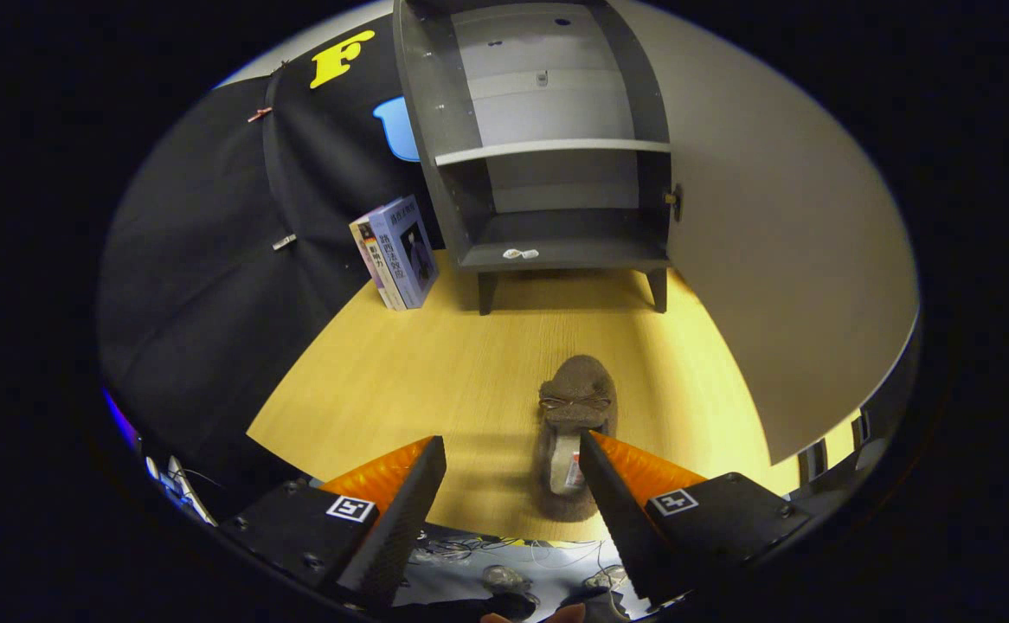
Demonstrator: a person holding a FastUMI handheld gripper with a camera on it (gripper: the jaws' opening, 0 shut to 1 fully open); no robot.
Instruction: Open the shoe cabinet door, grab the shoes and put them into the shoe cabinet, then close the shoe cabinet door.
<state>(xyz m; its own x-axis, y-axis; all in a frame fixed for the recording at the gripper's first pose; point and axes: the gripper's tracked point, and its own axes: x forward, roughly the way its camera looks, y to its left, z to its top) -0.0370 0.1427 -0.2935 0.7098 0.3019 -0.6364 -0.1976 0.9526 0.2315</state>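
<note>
Gaping jaws above shoe [574, 415]

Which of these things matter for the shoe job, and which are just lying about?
For the job:
- slipper, on the wooden floor between the open tongs, nearer the right finger
- shoe cabinet, beyond it
- cabinet door, swung open

Lying about:
- books, leaning beside the cabinet
- cables

Yellow wooden floor [435, 372], books [396, 251] leaning on black cloth wall [210, 260]
</note>
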